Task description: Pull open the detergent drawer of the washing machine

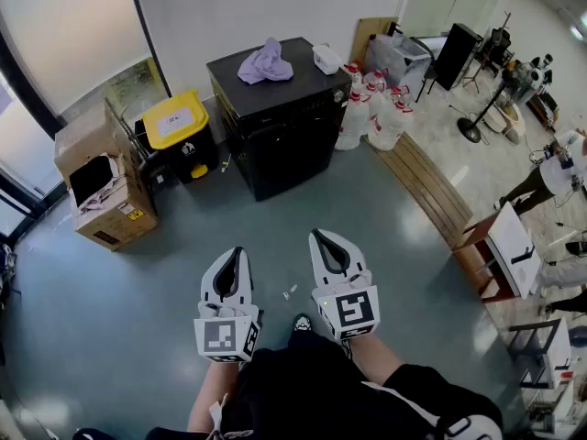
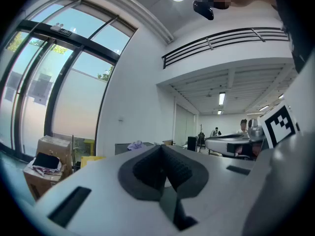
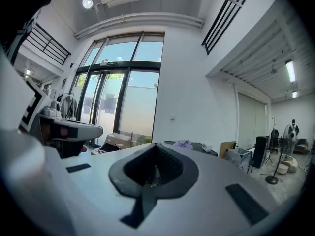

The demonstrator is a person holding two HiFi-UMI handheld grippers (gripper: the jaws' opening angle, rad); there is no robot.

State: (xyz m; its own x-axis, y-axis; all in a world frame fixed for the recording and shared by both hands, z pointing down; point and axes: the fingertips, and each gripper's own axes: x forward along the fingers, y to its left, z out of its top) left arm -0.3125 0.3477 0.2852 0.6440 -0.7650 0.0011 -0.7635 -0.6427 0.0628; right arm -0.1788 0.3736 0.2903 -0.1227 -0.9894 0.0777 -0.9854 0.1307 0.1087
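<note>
Pads [image 2: 179, 168], ribbed black, tight together on empty left gripper [image 1: 236, 253] and right gripper [image 1: 319, 236] — boxy dark washing machine [image 1: 275, 131] apart.

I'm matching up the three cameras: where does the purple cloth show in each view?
Head view: upper centre, purple cloth atop the black machine.
Left gripper view: cloth small, just left of centre.
Right gripper view: cloth small, just right of centre.
Shared landmark: that black machine.

Washing machine [image 1: 280, 122] was a black boxy unit, upright on the grey floor [image 1: 138, 291] against the white wall [image 1: 275, 3], well ahead of you. Its dark front faced you. Detergent drawer couldn't be picked out at that range. Lavender cloth [image 1: 265, 60] lay crumpled on its top.
</note>
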